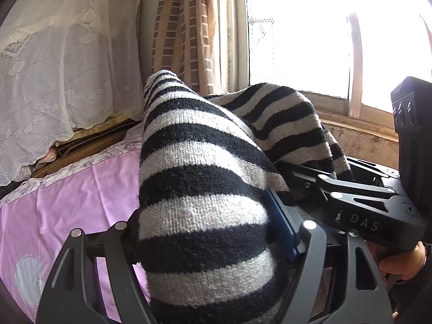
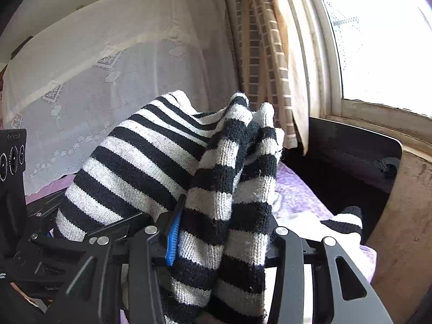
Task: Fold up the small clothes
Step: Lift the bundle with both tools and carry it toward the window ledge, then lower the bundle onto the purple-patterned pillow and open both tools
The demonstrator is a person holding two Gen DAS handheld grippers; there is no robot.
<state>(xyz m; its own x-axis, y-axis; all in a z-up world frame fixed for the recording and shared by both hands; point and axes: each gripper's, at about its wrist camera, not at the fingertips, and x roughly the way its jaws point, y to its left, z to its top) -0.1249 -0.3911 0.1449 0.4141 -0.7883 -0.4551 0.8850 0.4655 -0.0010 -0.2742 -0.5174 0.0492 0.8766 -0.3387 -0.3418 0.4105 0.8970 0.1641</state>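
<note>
Bed: I see a pink-purple sheet [image 1: 67,202] spread over the bed, a pale round print near its left edge; in the right wrist view the same sheet [image 2: 299,197] shows lilac under the knit.
Lace cover: a white lace cloth [image 1: 54,81] drapes over something bulky at the head of the bed, its scalloped hem hanging just above the sheet.
Window: a bright, washed-out window [image 1: 324,32] to the right, a checked brown curtain [image 1: 186,27] hanging beside it.
Sweater: a black-and-white striped sweater [image 1: 199,189] is lifted off the sheet, bunched and draped between my two claws; a loose striped end [image 2: 343,221] lies on the bed to the right.
Left claw: my left claw [image 1: 213,245] is closed on a thick fold of sweater (the knit fills the whole gap, with a blue pad [image 1: 280,226] pressed to its right side).
Right claw: my right claw [image 2: 224,237] is likewise clamped on a gathered fold of sweater [image 2: 232,189], blue pad [image 2: 174,232] against the knit's left side.
Claws together: they sit just beside each other, each visible in the other's view.
Hand: a hand [image 1: 402,263] grips the right claw's handle at the lower right.
</note>
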